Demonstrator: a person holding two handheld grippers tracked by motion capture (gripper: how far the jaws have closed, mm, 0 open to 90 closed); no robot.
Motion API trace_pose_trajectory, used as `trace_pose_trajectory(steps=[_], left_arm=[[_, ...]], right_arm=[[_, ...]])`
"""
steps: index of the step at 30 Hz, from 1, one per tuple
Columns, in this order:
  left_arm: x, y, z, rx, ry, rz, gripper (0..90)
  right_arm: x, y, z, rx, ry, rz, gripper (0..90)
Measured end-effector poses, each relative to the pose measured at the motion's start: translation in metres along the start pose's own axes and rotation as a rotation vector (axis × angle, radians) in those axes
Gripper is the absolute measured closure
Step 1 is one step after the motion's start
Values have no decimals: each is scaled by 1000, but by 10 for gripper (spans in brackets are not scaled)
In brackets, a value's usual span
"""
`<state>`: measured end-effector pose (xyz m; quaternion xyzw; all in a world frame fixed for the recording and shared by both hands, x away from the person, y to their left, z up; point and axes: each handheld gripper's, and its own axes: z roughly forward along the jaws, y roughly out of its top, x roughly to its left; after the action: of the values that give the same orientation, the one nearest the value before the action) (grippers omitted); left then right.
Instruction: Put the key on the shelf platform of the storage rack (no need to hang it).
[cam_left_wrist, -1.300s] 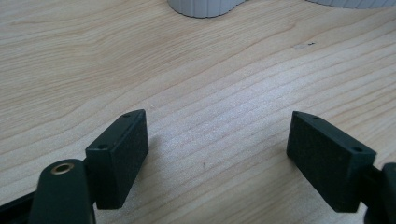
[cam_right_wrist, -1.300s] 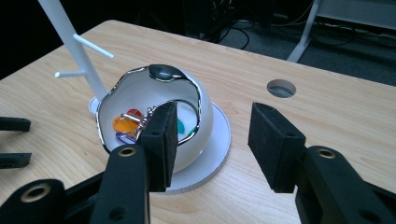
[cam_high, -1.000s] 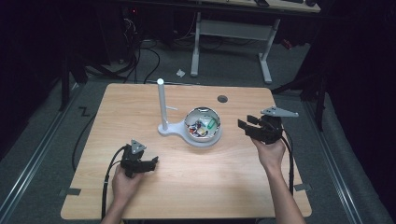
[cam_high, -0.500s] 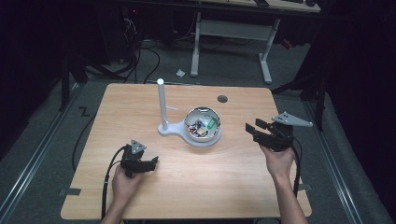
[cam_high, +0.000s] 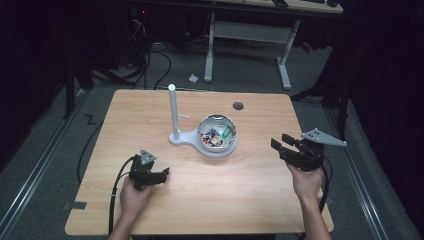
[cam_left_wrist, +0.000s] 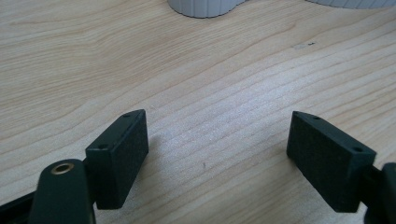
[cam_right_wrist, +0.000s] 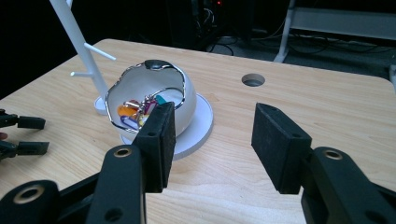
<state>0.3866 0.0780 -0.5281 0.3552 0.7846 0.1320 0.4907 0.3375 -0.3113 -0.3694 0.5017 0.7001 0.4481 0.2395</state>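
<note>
Here the right gripper (cam_high: 283, 146) hovers wide open and empty beside the white bowl (cam_high: 218, 134) of colourful bits, while the left gripper (cam_high: 161, 174) rests open-jawed on the table (cam_high: 250, 200).

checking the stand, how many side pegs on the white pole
2 pegs: one upper, one lower, on opposite sides of the white pole; more may sit above the right gripper view's frame.

Light falls from above onto the pale wooden tabletop (cam_high: 250, 200), bright and even, while the surrounding floor and the upper part of the high view sink into near black. Both gripper views are sharp on the table grain; the black foam-padded jaws at the bottom edges look slightly soft and cast faint shadows.
</note>
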Motion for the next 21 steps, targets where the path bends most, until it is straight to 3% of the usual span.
trace_pose_trajectory(steps=[21], left_arm=[[0,0,0,0,1,-1,210]], right_arm=[[3,-24,-17,-8,6,31,499]])
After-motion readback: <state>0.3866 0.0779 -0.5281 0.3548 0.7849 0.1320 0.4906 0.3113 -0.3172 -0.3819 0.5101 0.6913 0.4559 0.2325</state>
